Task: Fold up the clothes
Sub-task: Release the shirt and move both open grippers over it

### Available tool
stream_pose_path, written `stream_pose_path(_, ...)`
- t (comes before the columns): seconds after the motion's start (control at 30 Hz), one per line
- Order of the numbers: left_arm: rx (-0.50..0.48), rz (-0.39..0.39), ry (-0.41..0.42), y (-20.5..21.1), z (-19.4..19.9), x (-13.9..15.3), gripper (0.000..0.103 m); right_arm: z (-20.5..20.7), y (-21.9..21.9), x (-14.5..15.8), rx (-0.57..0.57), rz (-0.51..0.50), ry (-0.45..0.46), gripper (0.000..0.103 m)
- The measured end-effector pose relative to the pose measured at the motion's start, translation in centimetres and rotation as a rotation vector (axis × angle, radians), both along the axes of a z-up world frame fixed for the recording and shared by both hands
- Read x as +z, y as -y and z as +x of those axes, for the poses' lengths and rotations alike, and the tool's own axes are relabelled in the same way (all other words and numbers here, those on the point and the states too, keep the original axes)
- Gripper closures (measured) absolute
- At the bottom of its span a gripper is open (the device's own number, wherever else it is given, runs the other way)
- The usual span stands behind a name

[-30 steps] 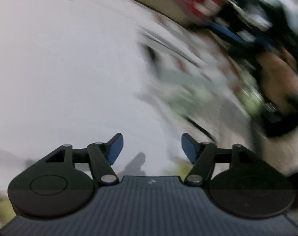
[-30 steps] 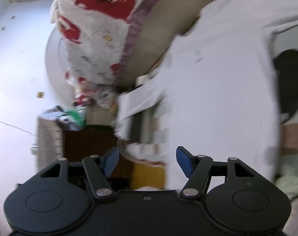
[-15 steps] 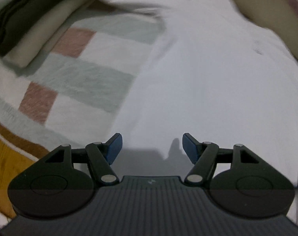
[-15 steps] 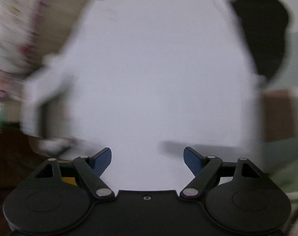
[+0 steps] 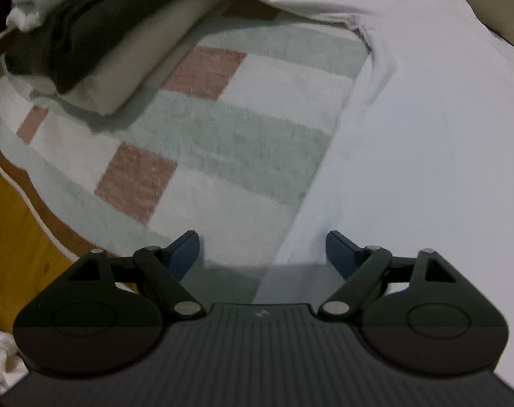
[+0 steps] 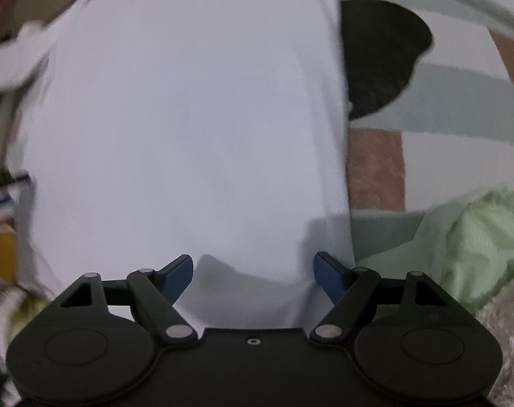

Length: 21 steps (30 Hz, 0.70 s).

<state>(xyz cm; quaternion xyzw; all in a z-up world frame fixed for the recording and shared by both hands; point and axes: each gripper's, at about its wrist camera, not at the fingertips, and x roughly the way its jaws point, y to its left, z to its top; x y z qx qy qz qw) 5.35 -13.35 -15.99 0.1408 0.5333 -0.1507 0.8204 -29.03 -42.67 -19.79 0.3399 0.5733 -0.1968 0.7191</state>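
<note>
A white shirt (image 5: 426, 156) lies spread flat on a checked blanket (image 5: 223, 135), its sleeve reaching up and left. My left gripper (image 5: 263, 251) points down over the shirt's left edge, its jaws opening, nothing between the blue pads. In the right wrist view the same white shirt (image 6: 189, 118) fills the middle. My right gripper (image 6: 253, 273) hovers open over the shirt's lower right corner, with only flat cloth below it and no fabric pinched.
Folded dark and beige clothes (image 5: 97, 40) are stacked at the upper left on the blanket. A yellow wooden floor (image 5: 9, 224) shows beyond the blanket edge. A dark garment (image 6: 379, 57) and a crumpled pale green cloth (image 6: 467, 237) lie right of the shirt.
Both grippers swung downward from looking across the room to looking at the shirt. The left jaws have spread wider, and its view has shifted left onto the shirt's edge.
</note>
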Motion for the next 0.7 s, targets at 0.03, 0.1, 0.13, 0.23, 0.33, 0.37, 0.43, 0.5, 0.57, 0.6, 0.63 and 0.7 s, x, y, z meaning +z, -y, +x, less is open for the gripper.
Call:
stream_pose_path(0.03, -0.006, -0.014, 0.006, 0.1, 0.1, -0.1, 0.021, 0.2, -0.2, 0.2, -0.002, -0.017, -0.012, 0.022)
stream_pose_path(0.1, -0.017, -0.046, 0.009, 0.5, 0.4, -0.3, 0.021, 0.6, -0.4, 1.1, -0.029, -0.04, 0.008, 0.022)
stream_pose_path(0.13, -0.02, -0.072, 0.01, 0.7, 0.6, -0.4, 0.022, 0.9, -0.5, 1.8, -0.034, -0.051, 0.039, 0.023)
stream_pose_path(0.23, -0.066, -0.121, 0.05, 1.3, 0.3, 0.0, 0.058, 2.3, -0.8, 3.8, 0.017, -0.162, 0.171, 0.024)
stream_pose_path(0.33, -0.119, -0.104, 0.102, 1.7, -0.7, 0.8, 0.101, 3.5, -0.4, 4.4, 0.033, -0.331, 0.28, 0.024)
stream_pose_path(0.37, -0.116, -0.084, 0.123, 1.6, -0.9, 1.0, 0.101, 3.6, 0.1, 4.0, 0.012, -0.356, 0.285, 0.024)
stream_pose_path(0.43, -0.101, -0.063, 0.144, 1.2, -1.1, 1.3, 0.101, 3.7, 1.1, 3.0, -0.04, -0.382, 0.276, 0.025)
stream_pose_path(0.5, -0.067, -0.077, 0.124, 0.7, -0.7, 1.4, 0.101, 3.2, 2.0, 1.6, -0.096, -0.344, 0.225, 0.026)
stream_pose_path(0.57, -0.065, -0.058, 0.134, 1.0, -0.7, 1.2, 0.101, 2.3, 2.7, 0.4, -0.167, -0.316, 0.165, 0.029)
stream_pose_path(0.6, -0.073, -0.032, 0.148, 1.3, -0.9, 1.1, 0.101, 1.6, 2.9, 0.6, -0.195, -0.304, 0.168, 0.032)
stream_pose_path(0.63, -0.084, 0.0, 0.164, 1.7, -1.1, 0.8, 0.101, 1.1, 3.0, 0.9, -0.221, -0.289, 0.173, 0.032)
stream_pose_path(0.7, -0.082, 0.159, 0.245, 2.4, -1.5, 0.1, 0.103, 0.2, 2.9, 0.9, -0.222, -0.288, 0.133, 0.032)
